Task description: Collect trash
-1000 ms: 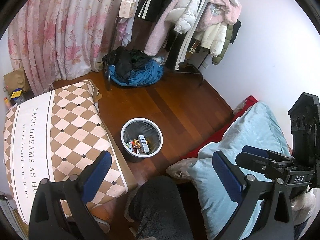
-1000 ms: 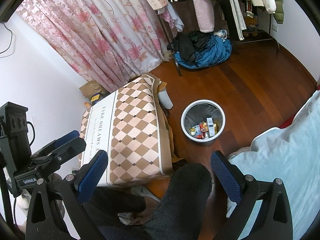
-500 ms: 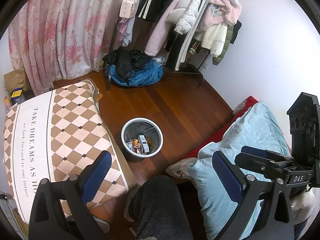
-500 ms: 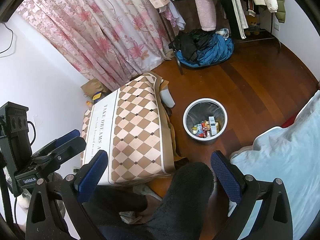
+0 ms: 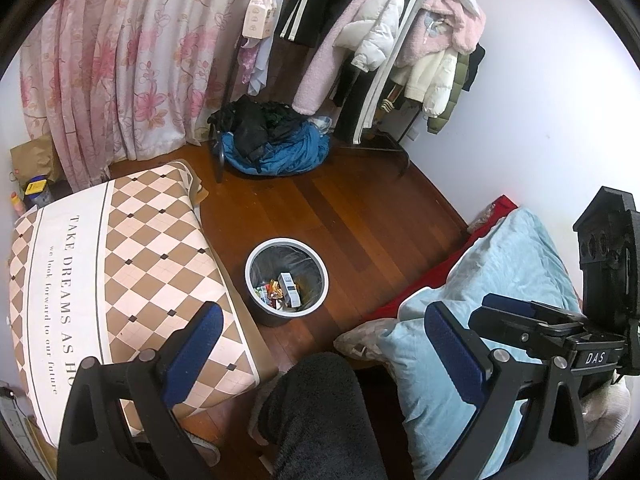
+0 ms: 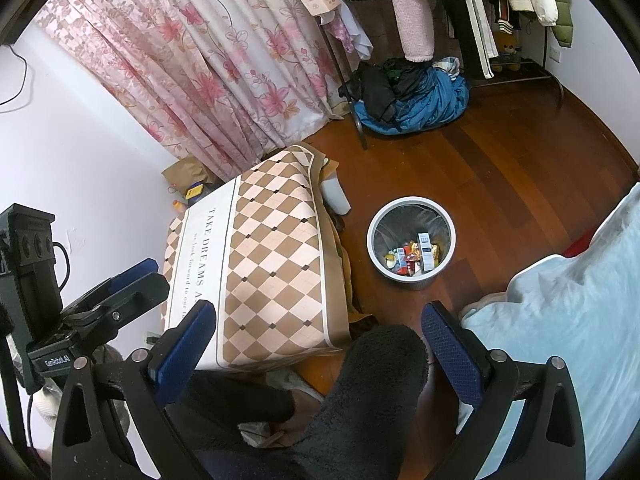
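A round white-rimmed trash bin [image 5: 287, 280] stands on the wooden floor, holding several wrappers and a small white box [image 5: 290, 289]. It also shows in the right wrist view [image 6: 411, 249]. My left gripper [image 5: 324, 334] is open and empty, held high above the floor, near side of the bin. My right gripper [image 6: 318, 334] is open and empty, also high up. The right gripper shows at the right of the left wrist view [image 5: 520, 320], and the left gripper at the left of the right wrist view [image 6: 116, 292].
A table with a checkered cloth [image 5: 120, 280] stands left of the bin. A light blue pillow [image 5: 500, 280] lies on the right. A clothes pile [image 5: 276, 144] and a loaded clothes rack [image 5: 380, 40] stand at the back by pink curtains [image 5: 120, 60]. My knee [image 5: 316, 412] is below.
Both views have shifted very slightly; the bin sits a touch further right in the right wrist view. Both grippers stay open and empty.
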